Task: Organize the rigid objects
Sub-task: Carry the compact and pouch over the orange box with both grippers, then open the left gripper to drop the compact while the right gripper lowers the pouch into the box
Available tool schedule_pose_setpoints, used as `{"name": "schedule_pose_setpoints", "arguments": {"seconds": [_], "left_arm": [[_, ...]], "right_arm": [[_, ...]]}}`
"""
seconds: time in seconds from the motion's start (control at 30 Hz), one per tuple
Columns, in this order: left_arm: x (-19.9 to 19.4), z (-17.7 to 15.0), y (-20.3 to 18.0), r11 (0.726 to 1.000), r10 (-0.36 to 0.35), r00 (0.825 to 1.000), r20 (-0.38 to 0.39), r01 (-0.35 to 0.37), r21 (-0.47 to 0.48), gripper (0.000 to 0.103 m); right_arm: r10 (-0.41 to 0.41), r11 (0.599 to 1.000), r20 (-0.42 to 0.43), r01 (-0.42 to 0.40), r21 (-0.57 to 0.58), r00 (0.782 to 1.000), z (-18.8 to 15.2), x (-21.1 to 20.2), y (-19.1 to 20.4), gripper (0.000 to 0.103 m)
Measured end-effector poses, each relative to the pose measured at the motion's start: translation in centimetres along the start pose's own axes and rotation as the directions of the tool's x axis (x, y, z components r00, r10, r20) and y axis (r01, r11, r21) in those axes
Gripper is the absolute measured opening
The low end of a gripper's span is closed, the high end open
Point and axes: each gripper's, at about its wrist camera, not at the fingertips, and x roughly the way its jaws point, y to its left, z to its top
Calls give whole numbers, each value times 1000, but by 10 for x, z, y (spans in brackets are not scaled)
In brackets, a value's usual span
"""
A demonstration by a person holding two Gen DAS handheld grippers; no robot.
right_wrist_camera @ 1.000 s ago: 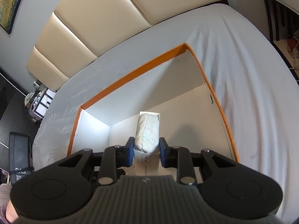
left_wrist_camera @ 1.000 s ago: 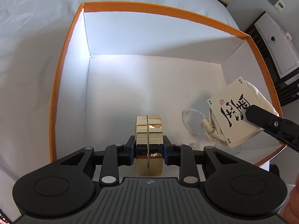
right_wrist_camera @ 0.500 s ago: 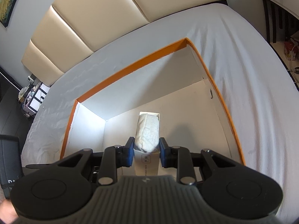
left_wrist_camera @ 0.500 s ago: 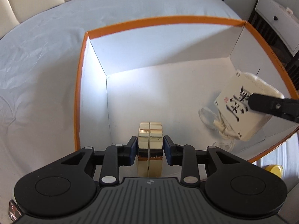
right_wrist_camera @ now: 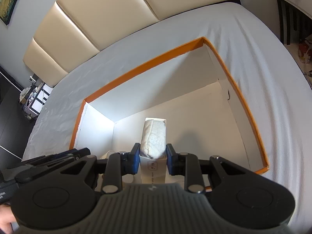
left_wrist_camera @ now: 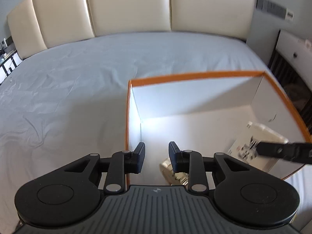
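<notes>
An orange-rimmed white box (left_wrist_camera: 195, 76) lies on the bed; it also shows in the right wrist view (right_wrist_camera: 148, 64). My left gripper (left_wrist_camera: 156, 157) is open and empty above the box's near left corner. A gold block (left_wrist_camera: 171, 172) lies on the box floor just below its right finger. My right gripper (right_wrist_camera: 153, 159) is shut on a white packet with a cloth pouch (right_wrist_camera: 154, 140), held over the box. In the left wrist view the packet (left_wrist_camera: 251, 142) and one right finger (left_wrist_camera: 282, 152) show blurred at the right.
The box sits on a grey-white bed sheet (left_wrist_camera: 68, 81). A cream padded headboard (left_wrist_camera: 126, 7) stands behind. A white cabinet (left_wrist_camera: 294, 50) stands at the right. A pouch cord (right_wrist_camera: 109, 154) lies on the box floor.
My left gripper has opened and let go of the gold block, which now lies in the box. The left gripper has drawn back and tilted up. The right gripper still holds the packet.
</notes>
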Motion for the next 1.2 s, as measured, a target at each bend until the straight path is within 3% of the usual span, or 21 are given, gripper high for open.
{"name": "schedule_pose_setpoints", "arguments": {"seconds": [0.1, 0.2, 0.3, 0.4, 0.53, 0.77, 0.97, 1.2], "left_arm": [[-21, 5, 17, 993, -58, 991, 121, 70, -99, 34], [-27, 6, 35, 981, -9, 987, 157, 39, -189, 38], [-15, 3, 50, 970, 16, 997, 77, 4, -243, 40], [-2, -5, 61, 956, -69, 998, -10, 63, -288, 40], [10, -15, 68, 930, -174, 982, -75, 139, -339, 32], [13, -19, 76, 915, -204, 975, -84, 159, -370, 20], [12, -20, 82, 895, -232, 970, -76, 183, -406, 19], [16, -22, 88, 886, -240, 968, -74, 187, -424, 16]], "right_arm": [[1, 1000, -2, -1, -18, 1000, -1, 4, 6, 26], [-7, 999, -14, 7, -34, 1000, -3, 12, 14, 26], [12, 999, -24, -13, -41, 1000, -5, 17, 21, 26], [43, 997, -12, -44, -63, 999, -6, 17, 30, 26], [32, 988, 0, -32, -151, 999, -5, 21, 50, 26], [113, 986, -125, -128, -111, 986, -10, 31, 61, 26], [163, 983, -147, -173, -58, 976, -10, 40, 65, 26], [175, 979, -110, -184, -88, 978, -8, 48, 85, 26]]}}
